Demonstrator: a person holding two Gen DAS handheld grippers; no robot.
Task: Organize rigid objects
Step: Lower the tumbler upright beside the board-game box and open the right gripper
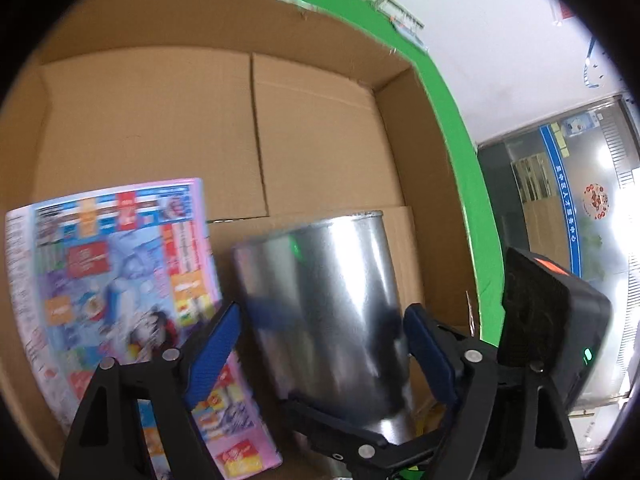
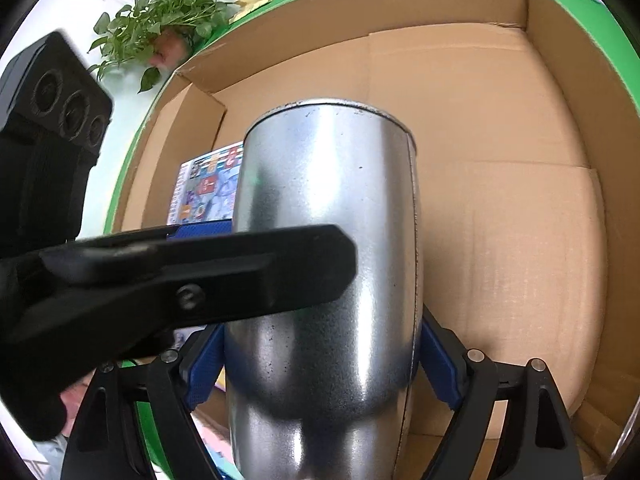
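A shiny metal can (image 1: 320, 280) (image 2: 328, 184) hangs tilted inside a large cardboard box (image 1: 320, 140) (image 2: 500, 220), its far end pointing down into the box. My left gripper (image 1: 322, 312) straddles the can, and its blue pad tips meet the can's wall on both sides. My right gripper (image 2: 322, 322) straddles the can nearer its close end, its blue pads just off the sides. One black finger (image 2: 240, 268) of the left gripper crosses in front of the can. A finger (image 1: 340, 428) of the right gripper passes under the can. A colourful book (image 1: 120, 280) (image 2: 208, 184) leans in the box to the can's left.
The box floor shows bare cardboard to the right of the can and behind it. A green surface (image 1: 460, 160) surrounds the box. A potted plant (image 2: 160, 12) stands beyond the box's far left corner. Each gripper's black housing (image 1: 560, 320) (image 2: 48, 120) looms close beside the other.
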